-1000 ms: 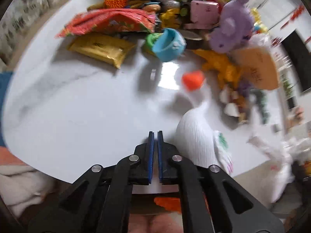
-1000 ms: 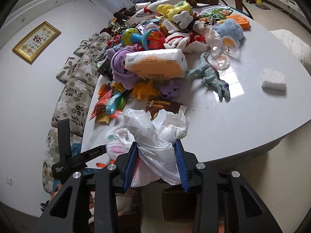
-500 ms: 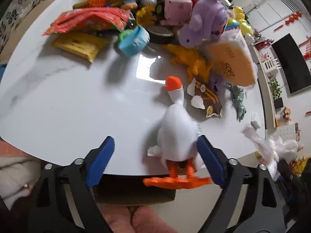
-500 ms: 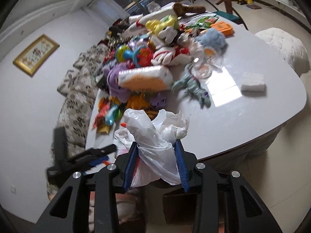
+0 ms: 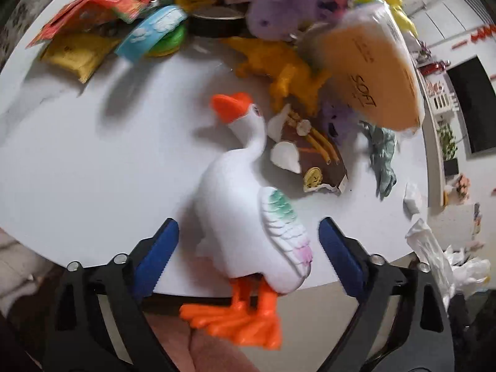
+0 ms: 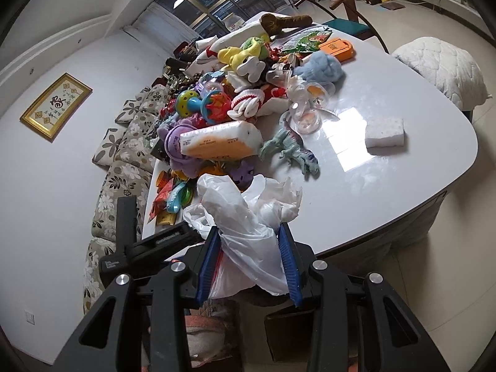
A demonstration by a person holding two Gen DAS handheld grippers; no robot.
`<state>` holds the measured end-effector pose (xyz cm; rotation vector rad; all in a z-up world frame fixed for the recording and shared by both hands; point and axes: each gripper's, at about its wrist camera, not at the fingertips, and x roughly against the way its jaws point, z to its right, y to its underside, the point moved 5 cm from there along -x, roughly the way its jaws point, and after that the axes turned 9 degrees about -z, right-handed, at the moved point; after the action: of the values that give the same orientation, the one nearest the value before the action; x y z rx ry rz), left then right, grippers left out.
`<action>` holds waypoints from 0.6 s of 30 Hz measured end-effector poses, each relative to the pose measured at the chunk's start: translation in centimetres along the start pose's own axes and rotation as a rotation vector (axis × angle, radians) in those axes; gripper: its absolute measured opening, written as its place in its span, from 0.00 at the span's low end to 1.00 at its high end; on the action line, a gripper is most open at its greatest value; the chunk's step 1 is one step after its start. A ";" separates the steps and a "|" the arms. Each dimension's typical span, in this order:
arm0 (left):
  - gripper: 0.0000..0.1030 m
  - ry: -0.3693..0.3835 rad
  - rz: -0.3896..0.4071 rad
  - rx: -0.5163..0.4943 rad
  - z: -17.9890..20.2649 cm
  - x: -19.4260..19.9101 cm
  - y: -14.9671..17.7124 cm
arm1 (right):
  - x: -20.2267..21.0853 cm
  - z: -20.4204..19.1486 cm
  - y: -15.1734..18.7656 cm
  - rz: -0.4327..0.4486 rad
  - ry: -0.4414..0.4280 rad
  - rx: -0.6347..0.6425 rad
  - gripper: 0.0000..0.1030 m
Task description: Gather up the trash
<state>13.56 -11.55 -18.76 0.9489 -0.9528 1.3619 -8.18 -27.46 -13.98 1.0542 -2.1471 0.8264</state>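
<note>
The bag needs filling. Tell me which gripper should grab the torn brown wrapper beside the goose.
Left. The left gripper is open, with only the toy goose between it and the torn brown wrapper. The right gripper is shut on the white plastic bag, so it is occupied.

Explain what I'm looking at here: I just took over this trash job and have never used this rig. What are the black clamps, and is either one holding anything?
There is no robot arm: a person holds a two-finger clamp in each hand, each with a fisheye camera looking along its fingers. In the left view, the left gripper is open, its blue pads either side of a white toy goose standing at the near edge of the white table, not gripping it. Beyond the goose lies a torn brown wrapper. In the right view, the right gripper is shut on a white plastic bag, probably for the trash. The table's far side is piled with toys and a tissue pack.
</note>
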 end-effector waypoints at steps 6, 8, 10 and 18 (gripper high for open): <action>0.60 0.037 0.028 -0.025 0.5 1.0 0.7 | -0.4 -0.3 0.2 -0.008 -0.012 0.006 0.37; 0.60 0.043 0.044 -0.024 -0.1 2.0 1.0 | -0.6 -0.4 0.3 -0.016 -0.013 0.007 0.37; 0.60 0.067 0.062 -0.035 -0.8 3.5 1.5 | -0.9 -0.4 0.4 -0.027 -0.017 0.007 0.37; 0.60 0.064 0.123 -0.105 -4.7 10.0 7.8 | -1.3 -1.3 3.7 -0.122 0.005 0.078 0.37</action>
<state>5.62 -3.77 -11.00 0.7739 -1.0374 1.4215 -10.26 -24.09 -15.06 1.2088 -2.0381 0.8604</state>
